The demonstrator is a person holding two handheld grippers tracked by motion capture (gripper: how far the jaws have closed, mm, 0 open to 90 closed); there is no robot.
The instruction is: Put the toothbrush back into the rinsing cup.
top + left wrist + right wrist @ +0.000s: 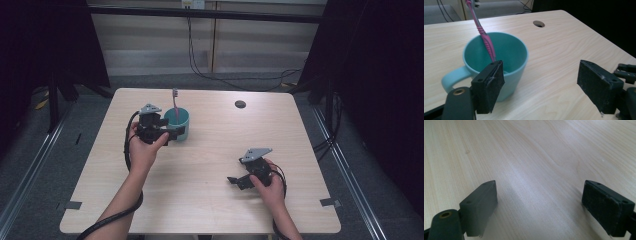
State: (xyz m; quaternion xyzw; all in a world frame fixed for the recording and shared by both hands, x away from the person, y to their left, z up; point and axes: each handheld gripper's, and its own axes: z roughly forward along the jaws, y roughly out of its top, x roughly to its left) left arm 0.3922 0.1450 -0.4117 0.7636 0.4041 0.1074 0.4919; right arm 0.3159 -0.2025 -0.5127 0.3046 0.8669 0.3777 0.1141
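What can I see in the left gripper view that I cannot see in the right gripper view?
Left gripper view: a teal mug holding a pink toothbrush, a round hole in the table, and the left gripper open beside the mug. Right gripper view: the right gripper, open over bare wood. Both: the wooden table.

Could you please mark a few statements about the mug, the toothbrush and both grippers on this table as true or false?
1. A pink toothbrush stands inside the teal mug. True.
2. The left gripper is clamped on the mug's handle. False: its jaws stand apart beside the mug, with nothing pressed between them.
3. The mug lies tipped on its side. False: it stands upright on the table.
4. The right gripper is open over bare wood. True.
5. The table has a round hole near its far edge. True.
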